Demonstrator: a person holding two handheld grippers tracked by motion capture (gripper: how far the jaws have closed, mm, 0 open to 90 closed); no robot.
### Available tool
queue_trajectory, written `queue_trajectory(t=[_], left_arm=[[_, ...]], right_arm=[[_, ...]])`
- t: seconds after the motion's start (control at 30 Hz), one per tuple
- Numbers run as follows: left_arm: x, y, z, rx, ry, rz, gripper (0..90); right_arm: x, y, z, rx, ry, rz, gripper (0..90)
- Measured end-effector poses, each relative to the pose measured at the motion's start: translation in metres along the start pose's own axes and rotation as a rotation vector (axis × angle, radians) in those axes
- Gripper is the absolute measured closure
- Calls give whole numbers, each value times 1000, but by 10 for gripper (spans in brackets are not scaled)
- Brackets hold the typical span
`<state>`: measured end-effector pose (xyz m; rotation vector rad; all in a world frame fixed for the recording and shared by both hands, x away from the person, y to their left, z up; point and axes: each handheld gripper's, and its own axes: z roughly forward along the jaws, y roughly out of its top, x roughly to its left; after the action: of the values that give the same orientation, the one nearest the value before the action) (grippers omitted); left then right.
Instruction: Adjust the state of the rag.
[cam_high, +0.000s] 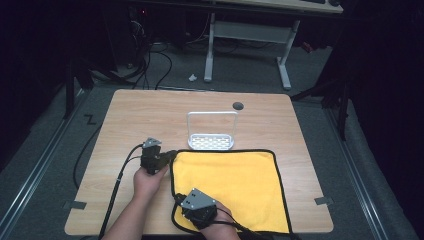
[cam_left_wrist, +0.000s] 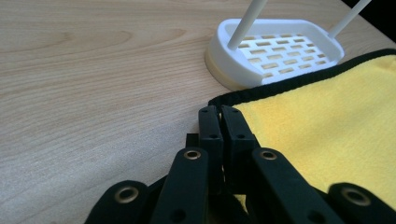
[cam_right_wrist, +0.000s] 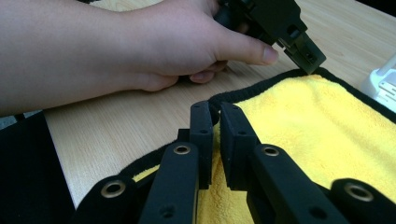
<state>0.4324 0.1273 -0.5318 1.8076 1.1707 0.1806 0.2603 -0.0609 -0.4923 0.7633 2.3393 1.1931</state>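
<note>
Table (cam_high: 125, 115): yellow cloth (cam_high: 235, 185) flat, widthwise.

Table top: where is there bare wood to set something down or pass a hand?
The table is bare across the far left, left of the white rack, and along a narrower strip right of the yellow cloth. The near left is crowded: the left gripper and right gripper each pinch a left corner of the cloth, with cables trailing there.

white rack (cam_high: 211, 131) blocking beyond cloth (cam_high: 235, 185), bare table (cam_high: 135, 115) left
</note>
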Motion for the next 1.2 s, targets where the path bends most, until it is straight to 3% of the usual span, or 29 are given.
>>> queue_trajectory(t=[0.07, 0.27, 0.47, 0.83, 0.93, 1.03, 1.2], left_arm=[[0, 0, -4, -33, -18, -28, 879], [2, 2, -18, -83, -21, -58, 879], [11, 5, -39, -100, 2, -51, 879], [54, -5, -119, -149, 92, -104, 880], [61, -5, -132, -156, 109, -114, 880], [58, -3, -132, -162, 107, -110, 880], [31, 8, -106, -161, 75, -82, 879]], right_arm=[[2, 0, 0, -3, 1, 0, 851], [4, 7, -5, -32, 7, 4, 851], [14, 21, -3, -57, 28, -13, 850], [61, 59, 31, -89, 138, -85, 849], [71, 67, 36, -102, 161, -98, 849], [72, 70, 35, -105, 160, -102, 849], [58, 59, 19, -100, 125, -94, 849]])
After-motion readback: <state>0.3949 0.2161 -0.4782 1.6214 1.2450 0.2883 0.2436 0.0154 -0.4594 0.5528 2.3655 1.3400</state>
